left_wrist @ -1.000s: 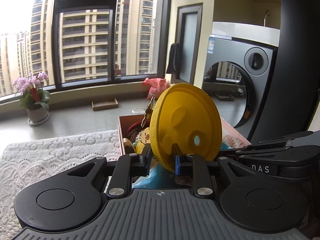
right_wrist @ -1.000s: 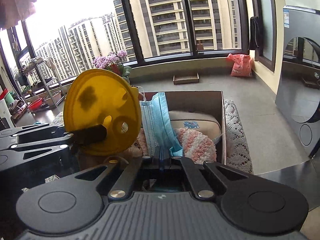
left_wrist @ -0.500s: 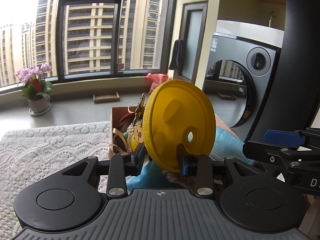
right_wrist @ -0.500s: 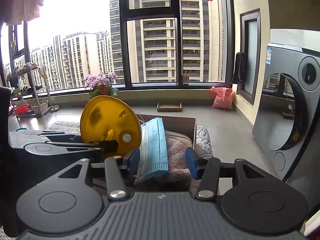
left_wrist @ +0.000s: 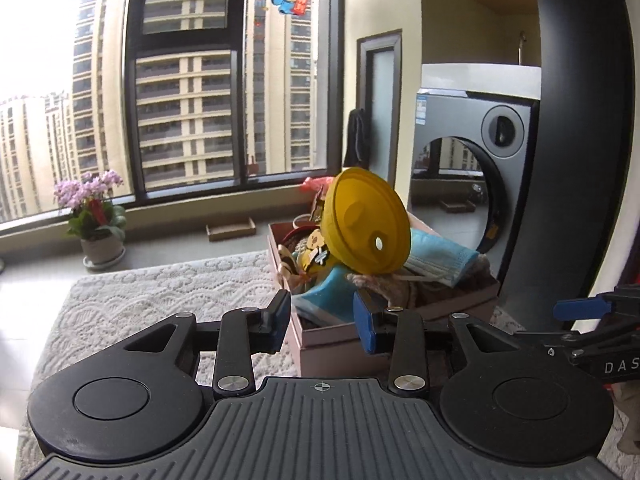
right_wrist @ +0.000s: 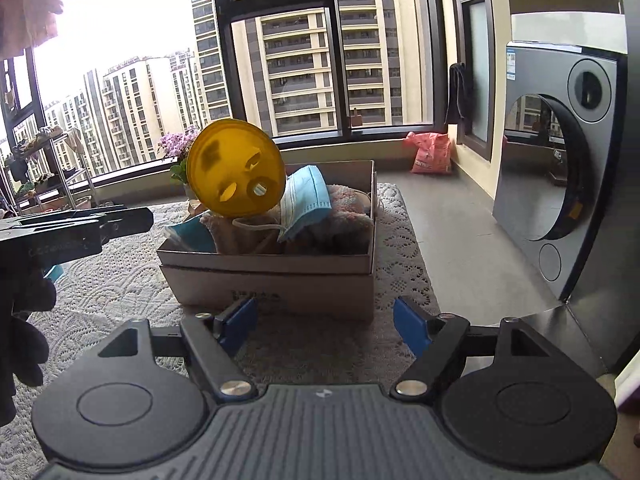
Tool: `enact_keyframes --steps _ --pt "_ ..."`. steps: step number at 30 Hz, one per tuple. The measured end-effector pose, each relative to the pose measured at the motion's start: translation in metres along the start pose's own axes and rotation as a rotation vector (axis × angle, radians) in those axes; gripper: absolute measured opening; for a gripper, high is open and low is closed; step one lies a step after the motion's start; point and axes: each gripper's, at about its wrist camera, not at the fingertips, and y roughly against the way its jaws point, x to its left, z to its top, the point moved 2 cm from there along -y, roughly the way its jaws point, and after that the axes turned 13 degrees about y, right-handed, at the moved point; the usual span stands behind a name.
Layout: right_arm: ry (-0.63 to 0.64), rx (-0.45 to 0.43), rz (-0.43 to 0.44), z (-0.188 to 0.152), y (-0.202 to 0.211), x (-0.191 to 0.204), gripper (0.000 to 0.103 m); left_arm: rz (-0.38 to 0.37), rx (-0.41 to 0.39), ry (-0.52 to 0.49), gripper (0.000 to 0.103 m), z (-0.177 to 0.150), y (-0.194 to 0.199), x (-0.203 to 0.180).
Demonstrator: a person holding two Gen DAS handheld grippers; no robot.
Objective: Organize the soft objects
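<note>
Sitting on a white lace mat (right_wrist: 132, 288), a cardboard box (right_wrist: 276, 280) is stuffed with soft things: a yellow disc-shaped piece (right_wrist: 236, 168) stands tilted on top at the box's left end, a blue face mask (right_wrist: 306, 200) leans just right of it, a pink-white knitted item (right_wrist: 348, 208) lies behind the mask, and a teal item (right_wrist: 192, 234) pokes over the left front rim. Left gripper (left_wrist: 322, 320) is part open, blue pads apart with nothing between them, just short of the box's near corner, not touching it. Right gripper (right_wrist: 326, 326) has jaws opening, pads spread wide, empty, hovering over the mat in front of the box's long side. From the left wrist view the yellow piece (left_wrist: 366, 226) leans over the mask (left_wrist: 440, 262), small trinkets behind it too cluttered to name. Left gripper also shows at the left edge of the right view with a dark gloved hand (right_wrist: 24, 320) below it. Potted purple flowers (left_wrist: 94, 216) sit on the floor by the window, washing machine (right_wrist: 560, 168) off to the right, pink bag (right_wrist: 430, 152) in the far corner
</note>
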Motion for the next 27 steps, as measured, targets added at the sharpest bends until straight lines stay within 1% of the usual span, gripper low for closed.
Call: enact_keyframes --steps 2,3,5,7,8,9,10,11,12,14,16,23,27 --pt "-0.002 0.038 -0.014 -0.016 0.006 0.008 0.081 0.060 0.079 -0.059 0.038 -0.026 0.010 0.001" --pt "-0.001 0.056 -0.017 -0.022 0.006 0.012 0.081 0.082 0.121 -0.061 0.038 -0.039 0.013 0.003" --pt "0.004 0.117 -0.015 -0.039 0.003 0.024 0.081 0.102 0.186 -0.037 0.038 -0.059 0.014 0.008" --pt "0.007 0.155 0.005 -0.049 -0.002 0.034 0.081 0.106 0.230 -0.003 0.038 -0.076 0.013 0.012" --pt "0.008 0.177 0.014 -0.053 -0.007 0.039 0.084 0.099 0.245 0.016 0.037 -0.081 0.012 0.011" --pt "0.007 0.207 0.021 -0.056 -0.013 0.044 0.086 0.096 0.225 0.026 0.033 -0.086 0.014 0.010" --pt "0.013 0.218 0.018 -0.058 -0.016 0.047 0.087 0.096 0.217 0.029 0.027 -0.087 0.014 0.007" --pt "0.032 0.205 0.000 -0.059 -0.016 0.052 0.090 0.086 0.217 0.032 0.025 -0.088 0.015 0.003" --pt "0.049 0.212 -0.016 -0.060 -0.018 0.054 0.096 0.065 0.221 0.040 0.025 -0.090 0.016 0.002" --pt "0.075 0.221 -0.039 -0.063 -0.021 0.055 0.103 0.034 0.228 0.052 0.026 -0.090 0.015 -0.003" --pt "0.064 0.215 -0.054 -0.064 -0.022 0.051 0.103 0.044 0.213 0.053 0.030 -0.091 0.015 -0.009" --pt "0.060 0.202 -0.074 -0.068 -0.021 0.049 0.103 0.077 0.160 0.094 0.033 -0.096 0.018 -0.014" --pt "0.051 0.166 -0.094 -0.073 -0.018 0.052 0.103 0.098 0.147 0.131 0.035 -0.096 0.018 -0.016"
